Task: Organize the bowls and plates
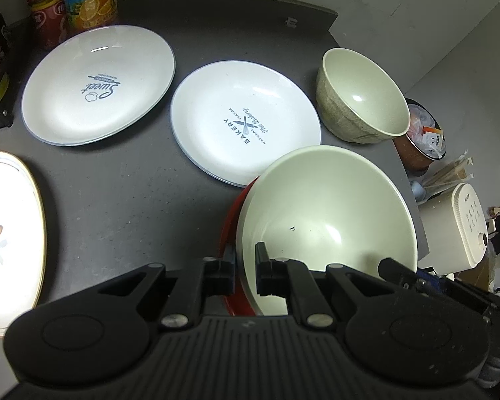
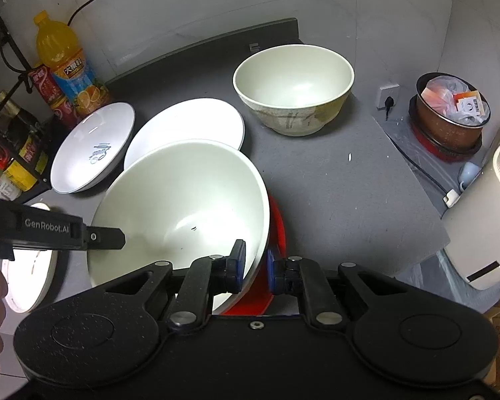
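While both grippers clamp opposite rims of the large bowl point(image 1: 326, 220), it hangs tilted over the tabletop point(image 2: 333, 183), red outside showing. Left gripper point(image 1: 244, 266) and right gripper point(image 2: 256, 266) jaws each pinch its rim. Likely next: nest it into the smaller bowl point(image 2: 293, 90); open room lies between them, tabletop edge close at right.
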